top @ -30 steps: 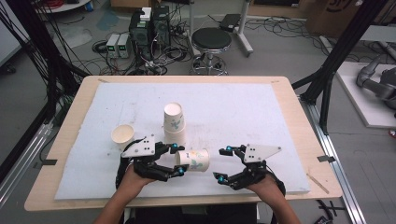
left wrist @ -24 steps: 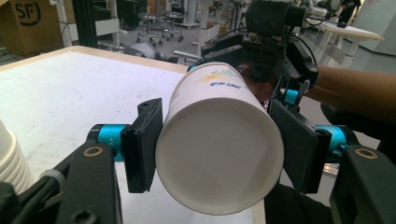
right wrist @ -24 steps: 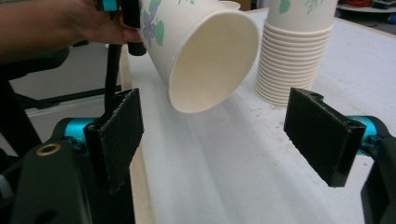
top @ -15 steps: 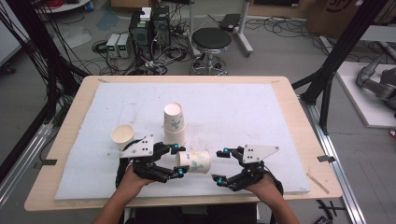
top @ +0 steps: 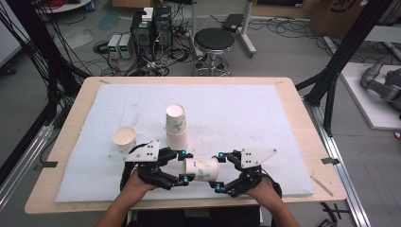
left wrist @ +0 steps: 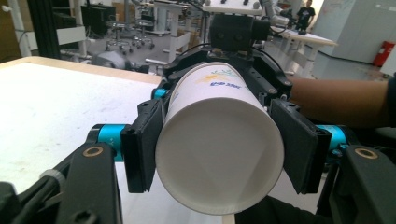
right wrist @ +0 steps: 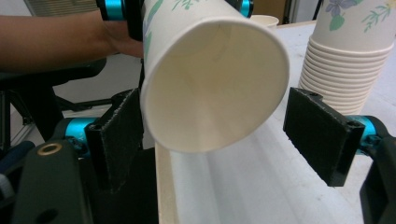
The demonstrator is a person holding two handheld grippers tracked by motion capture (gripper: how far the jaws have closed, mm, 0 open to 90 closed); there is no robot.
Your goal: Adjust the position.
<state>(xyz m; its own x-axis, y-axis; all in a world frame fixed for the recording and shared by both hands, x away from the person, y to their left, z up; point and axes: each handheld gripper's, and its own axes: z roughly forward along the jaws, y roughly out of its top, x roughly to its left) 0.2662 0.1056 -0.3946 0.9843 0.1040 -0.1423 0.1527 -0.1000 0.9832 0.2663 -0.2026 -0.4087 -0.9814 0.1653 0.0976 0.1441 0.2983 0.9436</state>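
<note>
The right tool (top: 218, 171) edged inward, spread around the cup (top: 201, 169); left tool (top: 183, 165) pinches it.

Cup (top: 201, 169) between tools, before stack (top: 176, 126)

Robotics lab, black aluminium-frame rig (top: 350, 56), tangled floor cables (top: 156, 56), grey electronics boxes (top: 119, 46), round black stool (top: 214, 40), white foam-topped wooden table (top: 246, 109)

The stack of cups (right wrist: 355, 51) is cut off by the right gripper view's top and right edges; its count stays uncertain there.
</note>
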